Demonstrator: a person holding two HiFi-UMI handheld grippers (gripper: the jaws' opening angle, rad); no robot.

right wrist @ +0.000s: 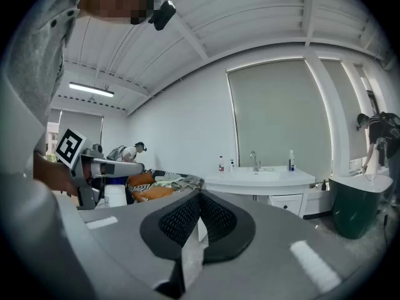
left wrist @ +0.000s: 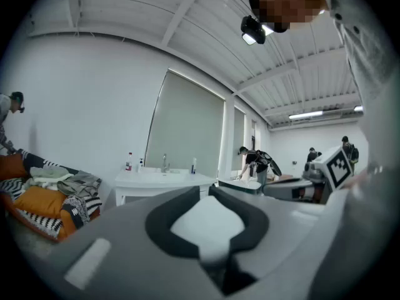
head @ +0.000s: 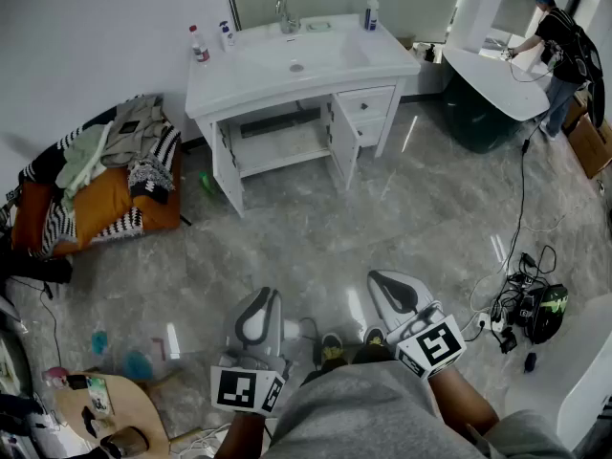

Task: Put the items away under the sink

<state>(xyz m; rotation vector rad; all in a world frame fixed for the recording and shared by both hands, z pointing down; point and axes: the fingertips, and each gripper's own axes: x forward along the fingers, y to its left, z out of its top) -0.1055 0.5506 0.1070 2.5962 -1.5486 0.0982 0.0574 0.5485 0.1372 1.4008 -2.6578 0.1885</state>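
The white sink cabinet point(head: 225, 89) stands far ahead against the wall, its doors point(head: 341, 142) swung open on a bare shelf. On its top stand a red-capped bottle point(head: 199, 44), a small bottle point(head: 226, 33) and a blue-topped bottle point(head: 371, 10) beside the tap point(head: 285, 12). The same cabinet point(left wrist: 159, 180) point(right wrist: 259, 181) is small and distant in both gripper views. My left gripper point(head: 263, 296) point(left wrist: 209, 189) and right gripper point(head: 381, 277) point(right wrist: 200, 195) hover low over the floor near my lap. Each has its jaws together, and I see nothing held.
An orange seat point(head: 105, 204) piled with clothes lies to the left. A small round wooden table point(head: 105, 409) with clutter is at my near left. Cables and a power strip point(head: 521, 295) sprawl on the right. A person point(head: 559, 46) works at a white table point(head: 488, 79) at the back right.
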